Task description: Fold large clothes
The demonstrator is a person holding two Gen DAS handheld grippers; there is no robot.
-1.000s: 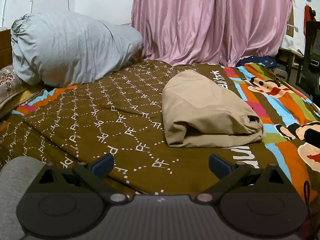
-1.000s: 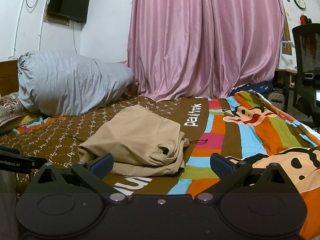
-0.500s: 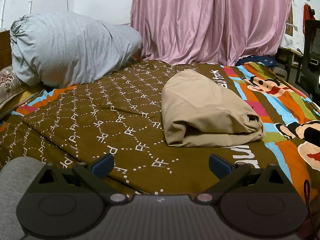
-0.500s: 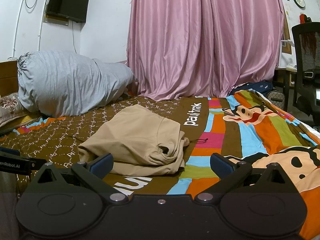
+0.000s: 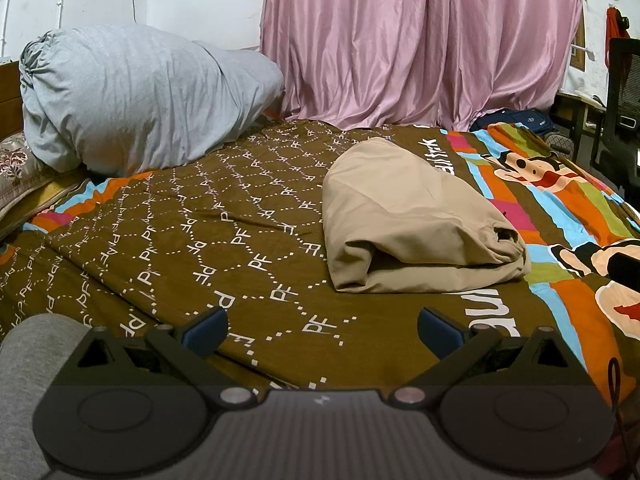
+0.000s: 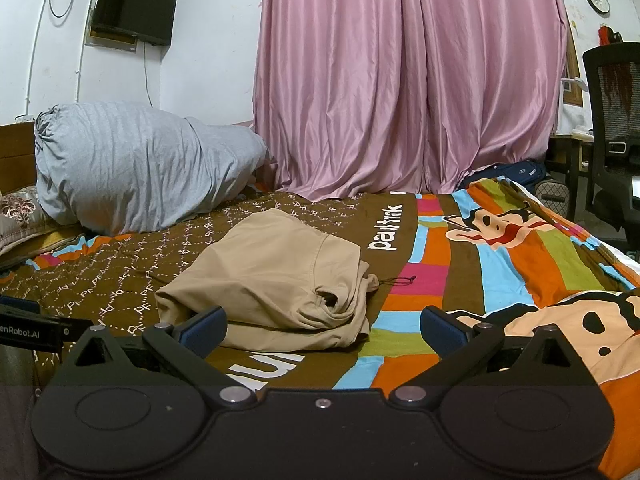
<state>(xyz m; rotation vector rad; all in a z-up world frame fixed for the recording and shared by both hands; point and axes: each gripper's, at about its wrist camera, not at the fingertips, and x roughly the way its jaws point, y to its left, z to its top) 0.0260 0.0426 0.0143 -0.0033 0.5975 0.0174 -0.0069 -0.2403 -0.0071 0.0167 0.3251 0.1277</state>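
Where the bottom of each frame is filled by a black gripper body, the blue-tipped fingers reach forward with nothing between them; the left gripper (image 5: 322,330) has its jaws spread wide over the brown patterned bedspread (image 5: 208,240), and the right gripper (image 6: 323,327) is just as wide, empty too; a grey sleeve (image 5: 24,380) shows at the lower left of the left wrist frame. Just beyond the fingertips lies the folded beige garment (image 5: 408,216), a thick bundle resting flat on the bedspread, touched by neither gripper; in the left view it sits right of centre, and in the right view the same beige garment (image 6: 276,276) sits left of centre, its left edge partly hidden behind the left fingertip, with a thin dark drawstring (image 6: 400,280) trailing from its right side onto the coloured cartoon stripes. Farther back, at the upper left, a large grey bundle of bedding (image 6: 140,164) rests on the bed; behind it hangs a pink curtain (image 6: 400,80); a black screen (image 6: 132,8) is mounted on the wall at the upper left.
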